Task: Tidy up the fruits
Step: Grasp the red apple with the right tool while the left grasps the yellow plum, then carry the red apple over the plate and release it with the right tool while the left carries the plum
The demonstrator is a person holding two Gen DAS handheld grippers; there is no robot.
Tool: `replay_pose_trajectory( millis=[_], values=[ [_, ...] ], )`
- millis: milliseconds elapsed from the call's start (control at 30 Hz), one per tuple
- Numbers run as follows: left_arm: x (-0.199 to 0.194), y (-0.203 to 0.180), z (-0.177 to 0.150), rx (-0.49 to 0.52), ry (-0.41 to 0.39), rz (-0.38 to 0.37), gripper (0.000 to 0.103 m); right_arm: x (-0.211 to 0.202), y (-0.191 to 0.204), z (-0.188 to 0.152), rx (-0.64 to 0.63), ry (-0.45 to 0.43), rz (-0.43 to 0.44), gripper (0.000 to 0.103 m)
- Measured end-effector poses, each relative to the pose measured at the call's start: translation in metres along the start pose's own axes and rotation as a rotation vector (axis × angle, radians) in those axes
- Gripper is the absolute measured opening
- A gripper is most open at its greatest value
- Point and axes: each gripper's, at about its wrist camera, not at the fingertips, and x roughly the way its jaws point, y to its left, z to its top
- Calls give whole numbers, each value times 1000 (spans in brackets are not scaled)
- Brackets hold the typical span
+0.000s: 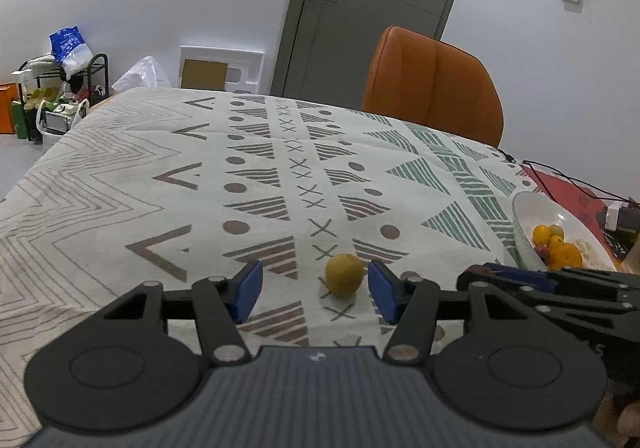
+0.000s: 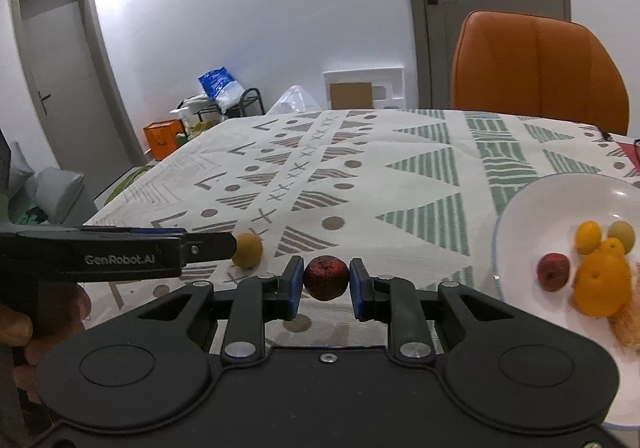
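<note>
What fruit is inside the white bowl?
The white bowl holds a big orange, two smaller oranges, a yellowish fruit and a dark red fruit. Anything beneath them is hidden.

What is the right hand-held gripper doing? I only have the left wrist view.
Observer: The right hand-held gripper is shut on a dark red fruit.
Operator: What else is in the bowl besides oranges?
Observer: The white bowl also holds a red fruit.
Operator: Is my left hand-held gripper touching the yellow fruit?
Observer: From the right wrist view, its tip meets the yellow fruit in the image; contact I cannot tell.
</note>
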Motion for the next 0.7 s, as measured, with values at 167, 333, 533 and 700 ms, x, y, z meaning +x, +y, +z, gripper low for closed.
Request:
replay_pose_trajectory(
  millis=[167, 333, 533, 700],
  values=[
    [16, -2, 0, -12, 35, -11, 42, -13, -7, 1, 19, -24, -29, 23],
    [17, -10, 3, -22, 52, -26, 21, -35, -17, 0, 38, -63, -62, 23],
    [9, -32, 2, 2, 31, -43, 21, -49, -38, -7, 82, -82, -96, 23],
    [7, -50, -1, 27, 30, -57, 21, -59, -50, -13, 102, -97, -110, 23]
  ],
)
